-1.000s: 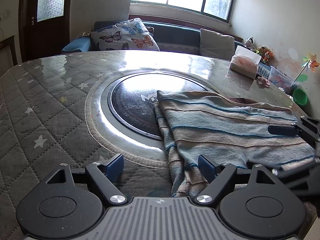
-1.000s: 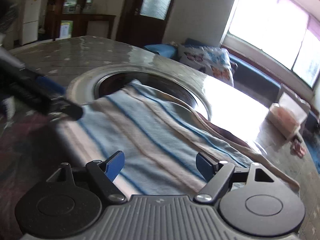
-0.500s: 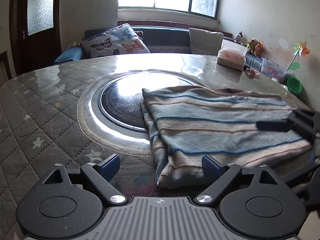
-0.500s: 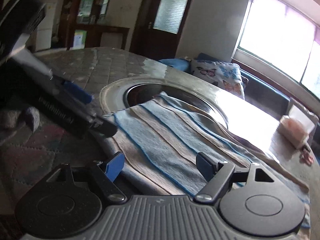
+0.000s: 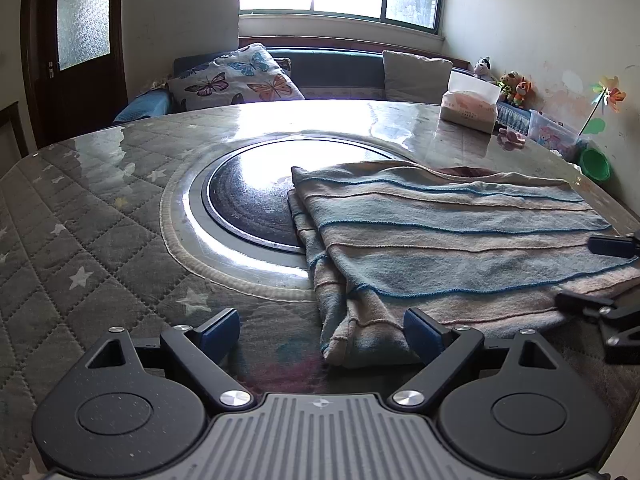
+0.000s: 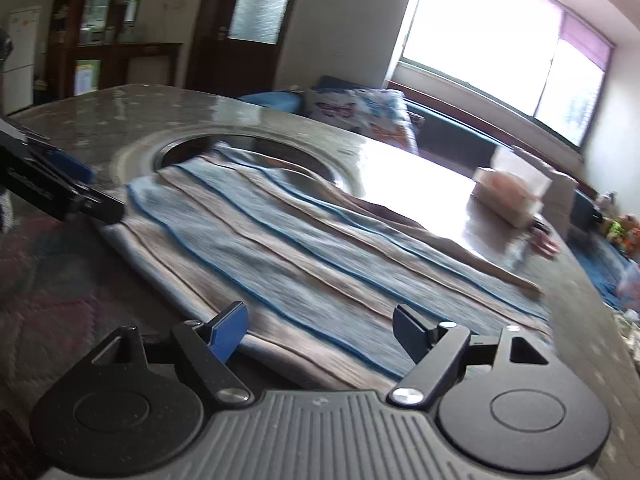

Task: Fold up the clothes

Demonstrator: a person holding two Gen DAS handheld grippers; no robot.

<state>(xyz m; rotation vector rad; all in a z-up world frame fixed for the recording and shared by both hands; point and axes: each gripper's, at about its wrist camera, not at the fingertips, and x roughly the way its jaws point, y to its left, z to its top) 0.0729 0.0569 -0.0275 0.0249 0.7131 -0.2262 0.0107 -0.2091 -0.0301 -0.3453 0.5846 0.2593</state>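
Looking across the round, glass-topped table with the quilted star-pattern cover (image 5: 80, 240) from its left side: bare quilt on the left, then the dark circular inset plate (image 5: 248, 200) at the centre, then the blue-and-beige striped knit garment (image 5: 440, 240) spread from the plate's right edge out toward the table's right rim, already doubled over, its near-left corner bunched in loose folds.

Our left gripper (image 5: 322, 330) hangs released, blue pads wide apart, empty, just short of that bunched corner. Our right gripper (image 6: 320, 328) is likewise spread and empty, low over the garment's near hem; its view is blurred, so we cannot tell whether the pads touch cloth.

Far right: a white-and-pink tissue box (image 5: 470, 106), well apart from the work.

Handling, as we judge it: soft, limp, light knit; it will sag and stretch under its own weight and drag against the glass instead of sliding cleanly. Layers may separate if pinched shallow. We would take it at the two near corners, biting through all layers at the hem, where the seam gives some body, and lift evenly so the stripes stay square.
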